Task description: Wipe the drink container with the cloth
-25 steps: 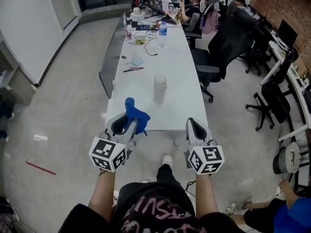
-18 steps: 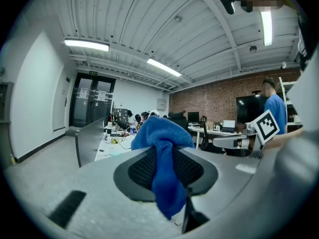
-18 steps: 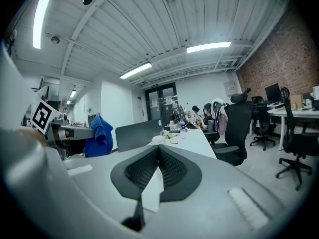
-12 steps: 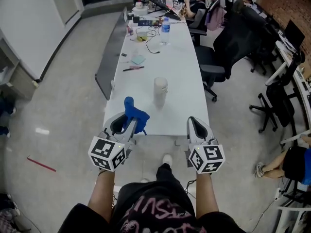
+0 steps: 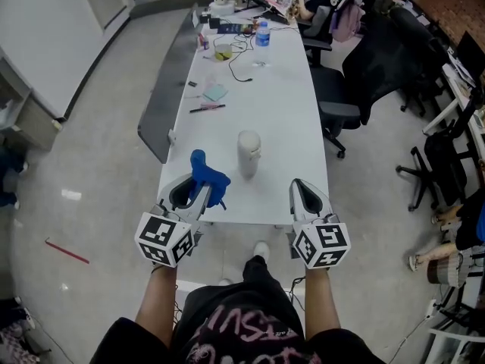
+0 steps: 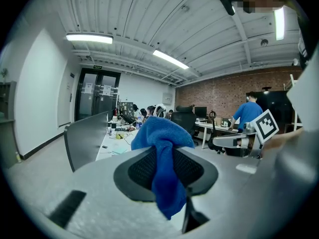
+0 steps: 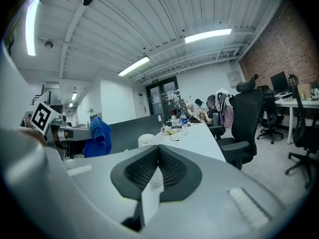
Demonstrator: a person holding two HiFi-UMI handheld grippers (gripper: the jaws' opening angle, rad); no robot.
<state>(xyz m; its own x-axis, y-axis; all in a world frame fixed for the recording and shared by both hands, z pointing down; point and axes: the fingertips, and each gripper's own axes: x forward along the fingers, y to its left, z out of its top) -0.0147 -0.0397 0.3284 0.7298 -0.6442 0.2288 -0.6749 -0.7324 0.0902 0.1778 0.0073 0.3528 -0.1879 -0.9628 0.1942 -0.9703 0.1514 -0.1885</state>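
Left gripper [image 5: 197, 196] clamped on the blue cloth [image 5: 207, 174], right gripper [image 5: 301, 192] pressed together, empty. Both hover at the surface's [image 5: 280, 112] near edge. The container [image 5: 248, 153] stands upright just beyond, untouched: I'd say wiping hasn't begun.

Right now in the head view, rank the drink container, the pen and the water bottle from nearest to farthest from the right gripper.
1. Drink container, just ahead and left of the right gripper.
2. Pen, farther up, left side.
3. Water bottle, far end.
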